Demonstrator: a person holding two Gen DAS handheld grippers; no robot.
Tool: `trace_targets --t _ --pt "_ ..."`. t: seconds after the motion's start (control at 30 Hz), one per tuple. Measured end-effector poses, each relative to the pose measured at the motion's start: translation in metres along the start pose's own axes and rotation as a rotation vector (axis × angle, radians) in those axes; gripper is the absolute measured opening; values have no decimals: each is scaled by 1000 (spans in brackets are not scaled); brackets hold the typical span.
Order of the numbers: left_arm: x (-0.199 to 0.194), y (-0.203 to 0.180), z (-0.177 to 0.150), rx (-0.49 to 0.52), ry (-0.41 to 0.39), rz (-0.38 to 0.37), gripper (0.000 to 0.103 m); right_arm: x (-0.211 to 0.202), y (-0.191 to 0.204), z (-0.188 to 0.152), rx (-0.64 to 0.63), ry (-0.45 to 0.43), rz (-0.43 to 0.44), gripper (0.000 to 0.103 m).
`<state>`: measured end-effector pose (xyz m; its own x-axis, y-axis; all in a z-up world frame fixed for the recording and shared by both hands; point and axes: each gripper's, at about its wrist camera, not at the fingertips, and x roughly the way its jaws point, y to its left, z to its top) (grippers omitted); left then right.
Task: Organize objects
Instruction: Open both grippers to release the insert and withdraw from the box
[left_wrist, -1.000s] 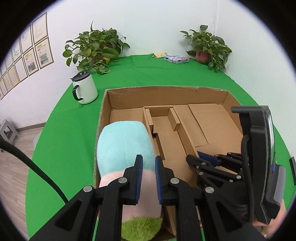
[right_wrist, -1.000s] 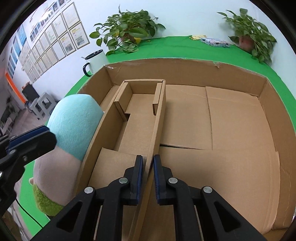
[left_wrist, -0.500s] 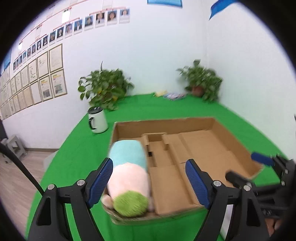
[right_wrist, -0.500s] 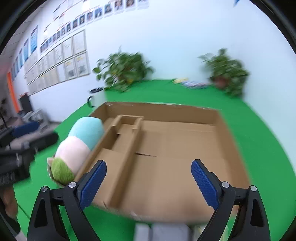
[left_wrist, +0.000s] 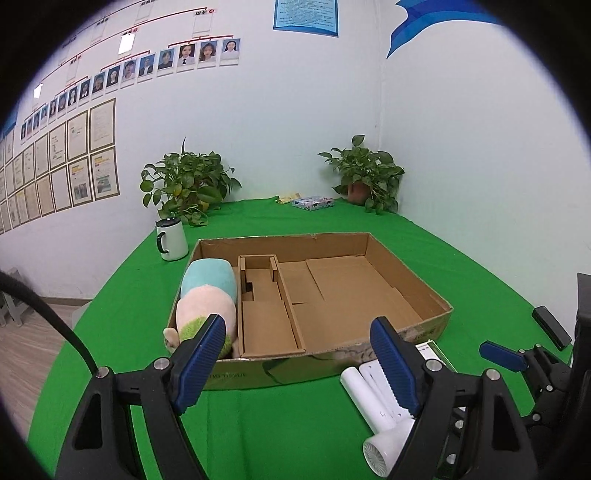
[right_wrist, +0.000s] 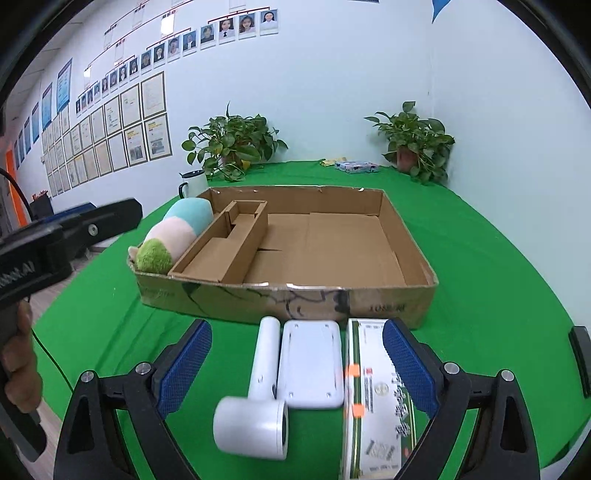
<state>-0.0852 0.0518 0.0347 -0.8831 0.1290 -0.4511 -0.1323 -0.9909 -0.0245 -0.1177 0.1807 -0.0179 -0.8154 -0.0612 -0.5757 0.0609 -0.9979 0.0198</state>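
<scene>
- Far left of the right wrist view: a hand gripping the black handle of the left gripper; fingers spread wide, nothing between them, hovering over the green worktop short of the box.
- White mug with a black lid and handle, upright on the worktop, just beyond the box's far left corner; leafy potted plant behind it by the wall.
- Shallow cardboard box lying open in the middle of the worktop.
- Plush toy, striped blue, pink and green, lying lengthwise in the box's narrow left-hand compartment, green end toward the near wall and poking slightly over it.
- Cardboard divider insert just right of the toy, forming a long narrow compartment; wide right-hand part of the box bare.
- White hair dryer lying on the worktop in front of the box, handle pointing toward the box, nozzle toward the camera.
- Flat white device touching or just beside the dryer on its right.
- Green-and-white carton next in the row, lying flat, just right of the white device.
- Right gripper above these three items, fingers spread wide, gripping nothing.
- Second potted plant in the far right corner, with a small patterned packet lying to its left.
</scene>
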Motion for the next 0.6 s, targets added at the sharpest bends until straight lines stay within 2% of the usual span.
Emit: trace_targets --t 0.1,0.3,0.5,0.6 --pt "-9 0 -3 -15 15 28 80 -8 1 -6 -1 4 11 94" --pt "-40 7 2 -4 -5 95 81 -15 6 -10 -27 -1 22 94" --pt "-31 7 -12 -11 25 92 81 -14 6 -12 -11 18 51 94" --pt "-19 4 -24 -26 61 63 81 -12 8 -16 -25 27 51 94"
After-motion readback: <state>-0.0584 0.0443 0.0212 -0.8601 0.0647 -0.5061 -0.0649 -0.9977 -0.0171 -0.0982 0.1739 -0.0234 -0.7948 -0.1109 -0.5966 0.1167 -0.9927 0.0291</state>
